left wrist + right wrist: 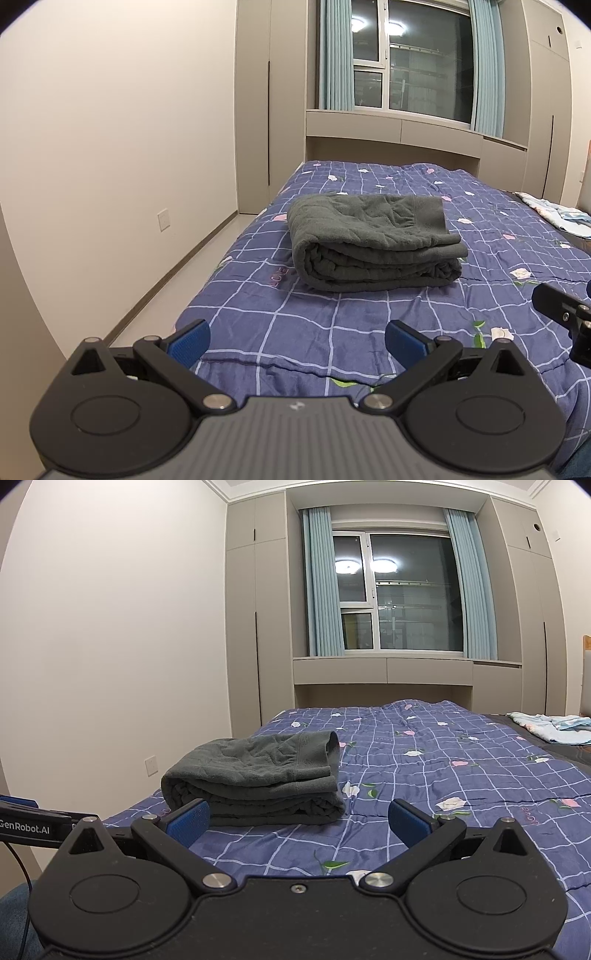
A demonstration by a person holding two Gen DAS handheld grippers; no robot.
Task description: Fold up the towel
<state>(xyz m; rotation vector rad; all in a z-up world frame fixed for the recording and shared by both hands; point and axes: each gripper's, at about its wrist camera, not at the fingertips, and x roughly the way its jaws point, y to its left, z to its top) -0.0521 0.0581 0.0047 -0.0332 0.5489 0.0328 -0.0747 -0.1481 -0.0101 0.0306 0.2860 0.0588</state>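
A dark grey towel [373, 243] lies folded into a thick stack on the blue checked bedspread [332, 325]; the right wrist view shows the same towel [255, 782] left of centre. My left gripper [297, 341] hovers open over the bedspread, well short of the towel, with nothing between its blue pads. My right gripper [299, 823] is open too and holds nothing, its left pad [188, 821] lined up in front of the towel's near edge. Part of the right gripper's body shows at the left view's right edge [565, 317].
The bed's left edge drops to a strip of floor [177, 280] beside the white wall. A light patterned cloth [550, 727] lies at the far right of the bed. Cabinets and a curtained window [388, 590] stand behind the bed.
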